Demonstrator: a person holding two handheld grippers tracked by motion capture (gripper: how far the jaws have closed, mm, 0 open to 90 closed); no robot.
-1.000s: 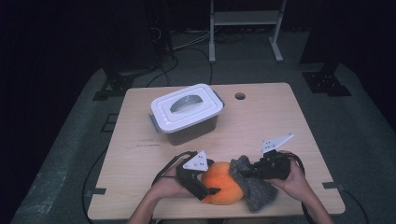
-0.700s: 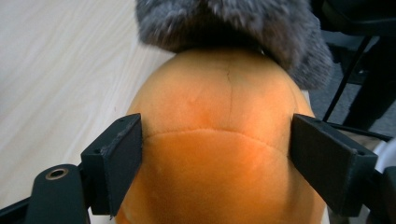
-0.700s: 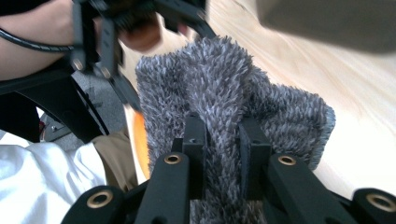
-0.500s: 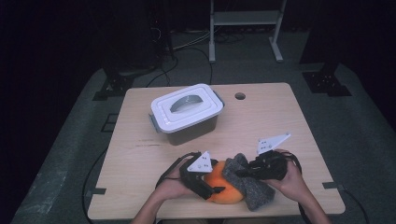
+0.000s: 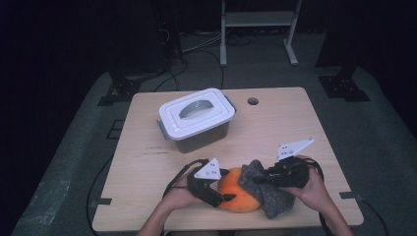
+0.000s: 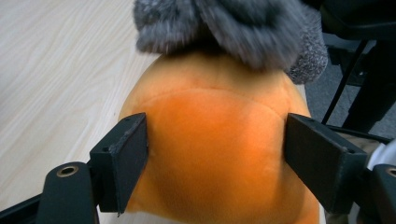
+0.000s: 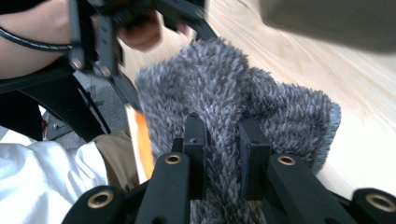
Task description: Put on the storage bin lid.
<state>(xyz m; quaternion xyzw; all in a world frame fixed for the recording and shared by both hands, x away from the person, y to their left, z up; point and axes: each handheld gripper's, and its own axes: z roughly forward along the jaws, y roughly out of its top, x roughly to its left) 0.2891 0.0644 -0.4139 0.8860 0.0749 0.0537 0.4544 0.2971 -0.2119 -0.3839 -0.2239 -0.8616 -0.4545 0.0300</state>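
At the bottom centre of the high view, the left gripper [image 5: 227, 197] has just been closing its jaws around an orange plush toy [image 5: 238, 196], both pads flanking its sides. The right gripper [image 5: 258, 180] pinches a grey fuzzy cloth [image 5: 273, 199] draped over the toy, hiding its right half. A lidded container [image 5: 195, 119] sits at centre on the wooden table [image 5: 295, 123].

Orange plush ball's [image 6: 215, 154] lower part past the frame edge, top under blurred grey cloth [image 6: 224, 25].
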